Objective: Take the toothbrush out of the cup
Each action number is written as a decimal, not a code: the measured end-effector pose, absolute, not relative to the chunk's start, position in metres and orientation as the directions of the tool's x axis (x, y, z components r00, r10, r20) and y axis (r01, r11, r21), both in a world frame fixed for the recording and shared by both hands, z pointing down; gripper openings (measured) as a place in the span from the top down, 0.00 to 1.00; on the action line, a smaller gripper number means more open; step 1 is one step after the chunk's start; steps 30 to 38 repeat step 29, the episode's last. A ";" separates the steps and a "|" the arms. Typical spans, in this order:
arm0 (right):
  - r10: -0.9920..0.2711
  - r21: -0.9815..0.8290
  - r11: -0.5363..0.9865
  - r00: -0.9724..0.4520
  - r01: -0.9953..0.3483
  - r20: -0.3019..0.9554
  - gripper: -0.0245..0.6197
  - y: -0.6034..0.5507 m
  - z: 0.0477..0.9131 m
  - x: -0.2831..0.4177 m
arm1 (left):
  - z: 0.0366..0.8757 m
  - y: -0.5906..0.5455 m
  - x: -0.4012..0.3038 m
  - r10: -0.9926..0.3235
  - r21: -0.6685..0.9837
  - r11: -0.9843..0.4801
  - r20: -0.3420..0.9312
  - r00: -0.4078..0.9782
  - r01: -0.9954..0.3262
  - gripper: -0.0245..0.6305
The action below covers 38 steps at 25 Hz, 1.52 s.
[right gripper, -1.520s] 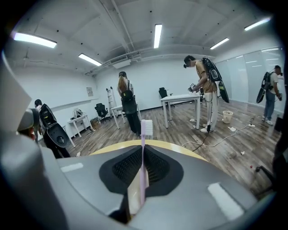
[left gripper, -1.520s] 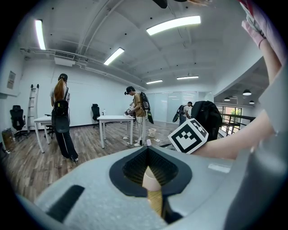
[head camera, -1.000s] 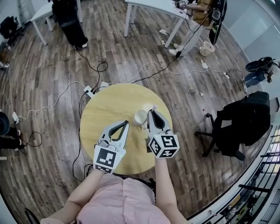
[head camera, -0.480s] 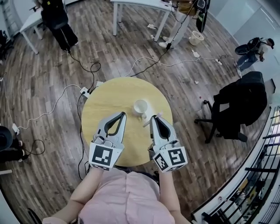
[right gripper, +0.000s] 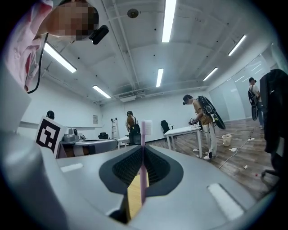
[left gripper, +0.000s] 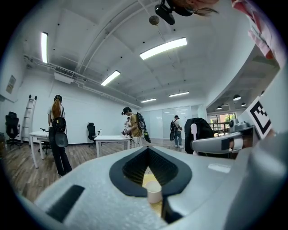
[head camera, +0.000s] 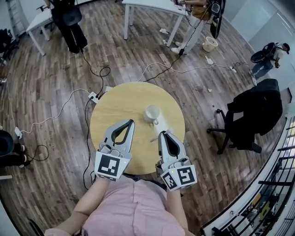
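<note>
Your right gripper (head camera: pixel 164 134) has its jaws pinched tight on the slim pink toothbrush with white bristles (right gripper: pixel 143 173), held upright just to the near right of the small white cup (head camera: pixel 151 113) and fully clear of its rim. Your left gripper (head camera: pixel 131 121) sits to the cup's near left, tips together on nothing. The removal looks done, so at most the brush needs setting down on the round wooden table (head camera: pixel 113 103).

Round wooden table (head camera: pixel 115 110) on a plank floor (head camera: pixel 41 87).
Cables (head camera: pixel 156 69) and a power strip (head camera: pixel 94 97) lie just beyond it; a black chair (head camera: pixel 251 117) stands at the picture's right, a white table (head camera: pixel 152 5) and bucket (head camera: pixel 210 44) farther off.
</note>
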State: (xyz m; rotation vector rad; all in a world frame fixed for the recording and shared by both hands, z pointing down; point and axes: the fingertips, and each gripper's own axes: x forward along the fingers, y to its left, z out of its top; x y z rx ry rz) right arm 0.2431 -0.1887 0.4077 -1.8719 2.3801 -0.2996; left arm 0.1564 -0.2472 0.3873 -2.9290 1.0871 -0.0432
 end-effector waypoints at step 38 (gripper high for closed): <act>-0.972 -0.169 0.217 -0.228 -0.961 0.048 0.93 -0.203 0.394 0.241 | 0.389 -0.243 0.152 -0.645 0.011 -0.763 0.051 0.763 -0.646 0.96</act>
